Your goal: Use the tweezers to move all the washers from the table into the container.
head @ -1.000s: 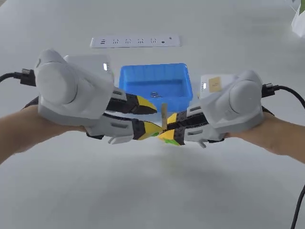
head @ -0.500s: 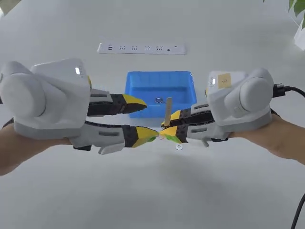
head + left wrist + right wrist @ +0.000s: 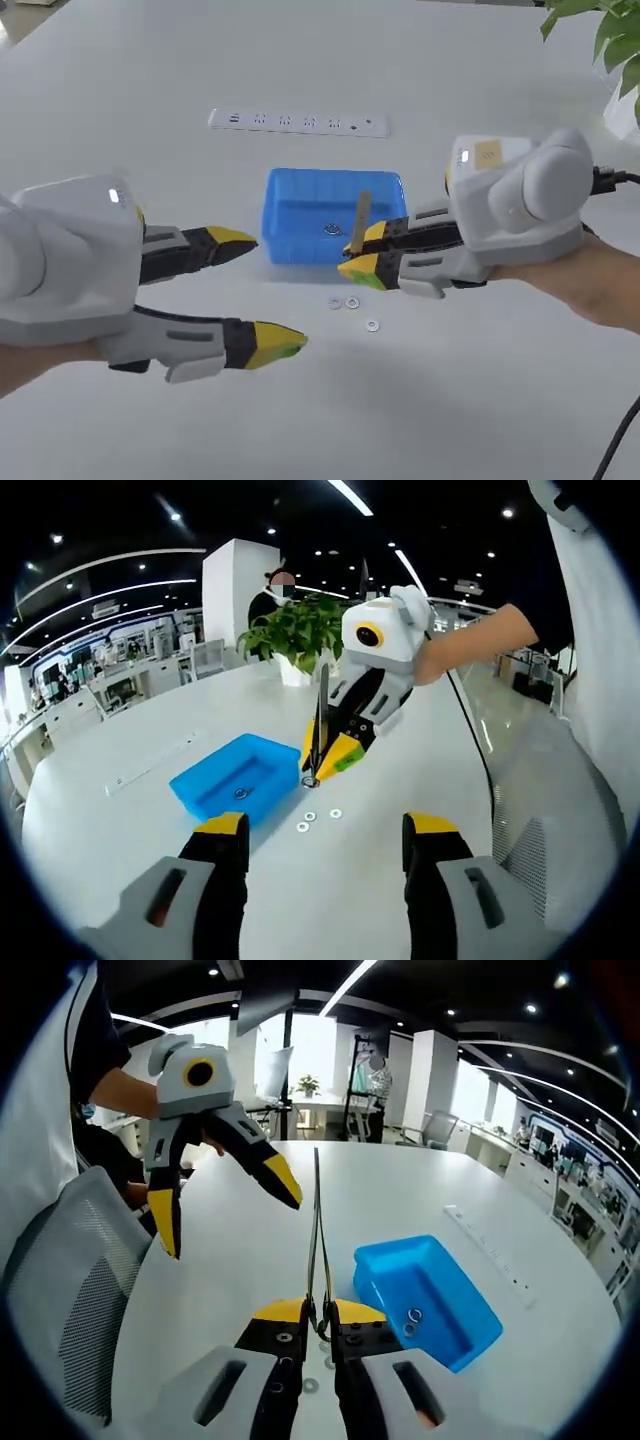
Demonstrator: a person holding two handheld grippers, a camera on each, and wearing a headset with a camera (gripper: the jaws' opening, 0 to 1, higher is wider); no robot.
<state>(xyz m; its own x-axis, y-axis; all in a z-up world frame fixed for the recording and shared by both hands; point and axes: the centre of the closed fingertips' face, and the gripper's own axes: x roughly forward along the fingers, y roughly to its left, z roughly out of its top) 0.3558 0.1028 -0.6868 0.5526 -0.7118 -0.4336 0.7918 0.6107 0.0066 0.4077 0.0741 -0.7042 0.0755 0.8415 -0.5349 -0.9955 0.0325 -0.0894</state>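
White table (image 3: 450, 400), open office behind. Three washers (image 3: 351, 303) loose at centre frame, just below container (image 3: 335, 176); some already inside. Right gripper (image 3: 352, 258) clenched on tweezers (image 3: 358, 220); left gripper (image 3: 272, 292) spread wide, empty. Risk: tips skidding off a flat washer, flicking it away.
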